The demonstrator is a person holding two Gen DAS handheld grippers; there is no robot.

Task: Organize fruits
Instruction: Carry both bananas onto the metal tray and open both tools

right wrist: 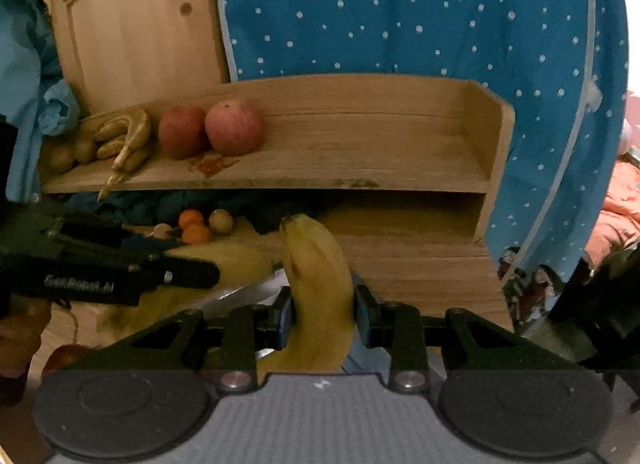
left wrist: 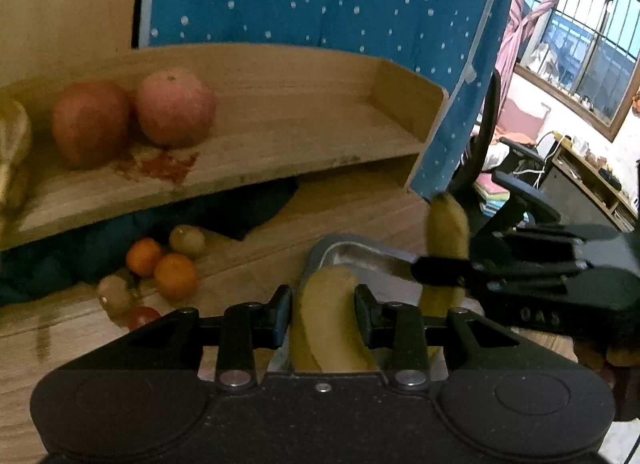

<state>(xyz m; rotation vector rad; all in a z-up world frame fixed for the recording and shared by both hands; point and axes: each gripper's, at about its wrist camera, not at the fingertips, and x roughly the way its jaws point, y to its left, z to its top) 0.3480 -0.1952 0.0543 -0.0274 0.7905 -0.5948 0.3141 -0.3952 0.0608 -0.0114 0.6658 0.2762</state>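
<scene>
Left gripper [left wrist: 323,314]: my jaws are closed most of the way onto a banana [left wrist: 328,316], pads pressing both its sides.
Right gripper [right wrist: 322,314]: it is likewise clamped on a second banana [right wrist: 320,284], which stands tip up between the pads.
Below: a metal tray [left wrist: 360,254] lies just under both bananas, on the lower board.
Small fruit: oranges [left wrist: 162,268] and kiwis lie loose under the shelf, near the left gripper.
Shelf [right wrist: 360,144]: two apples [right wrist: 212,130] sit side by side, a banana bunch [right wrist: 124,136] to their left; the right half is bare wood.
Step, as I judge it: carry both bananas up to the shelf.
How to do it well: keep the squeeze light so the peel doesn't bruise, keep the grippers apart, clear the shelf's front edge, and set the bananas down flat without nudging the apples.
</scene>
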